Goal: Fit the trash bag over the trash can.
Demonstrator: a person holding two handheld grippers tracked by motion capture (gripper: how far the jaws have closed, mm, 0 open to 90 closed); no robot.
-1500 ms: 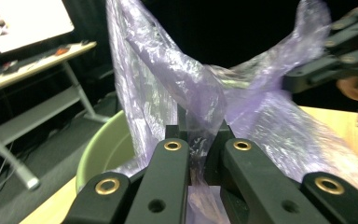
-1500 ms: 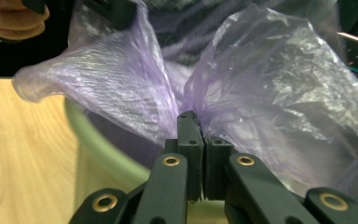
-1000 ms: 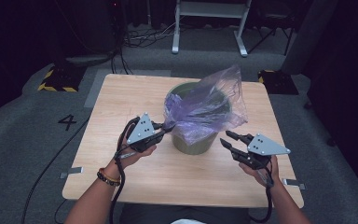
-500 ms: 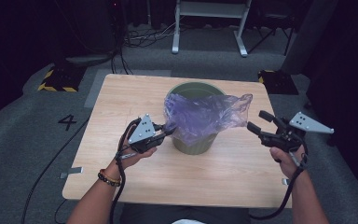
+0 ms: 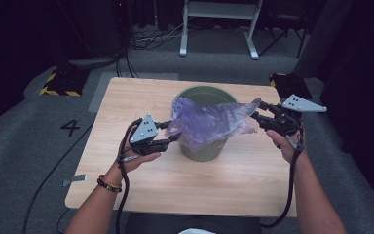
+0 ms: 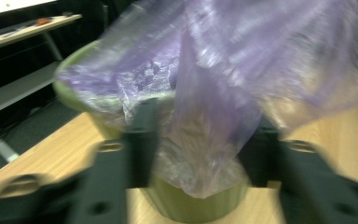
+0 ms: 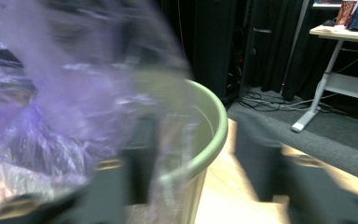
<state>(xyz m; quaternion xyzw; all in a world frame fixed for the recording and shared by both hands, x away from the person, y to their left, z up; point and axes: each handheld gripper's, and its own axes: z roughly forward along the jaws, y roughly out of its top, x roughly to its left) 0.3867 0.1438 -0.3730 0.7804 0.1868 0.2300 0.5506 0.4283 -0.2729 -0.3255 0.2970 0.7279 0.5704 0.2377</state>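
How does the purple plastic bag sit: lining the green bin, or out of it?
Mostly out: the purple plastic bag is stretched over the green bin rim, draping down its front.

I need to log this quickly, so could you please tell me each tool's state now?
Left tool: open, jaws just opened, purple plastic bag between them.
Right tool: jaws just closing; grip on bag cannot be told.

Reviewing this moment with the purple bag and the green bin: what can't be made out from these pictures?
- Inside of the green bin: high view, the purple bag drapes over the mouth.
- Left claw grip: left gripper view is motion-blurred; bag hangs between the jaws, which have just been opening, but pad contact is unclear.
- Right claw grip: high view too small, right gripper view blurred; its jaws have just been closing at the bag's corner.
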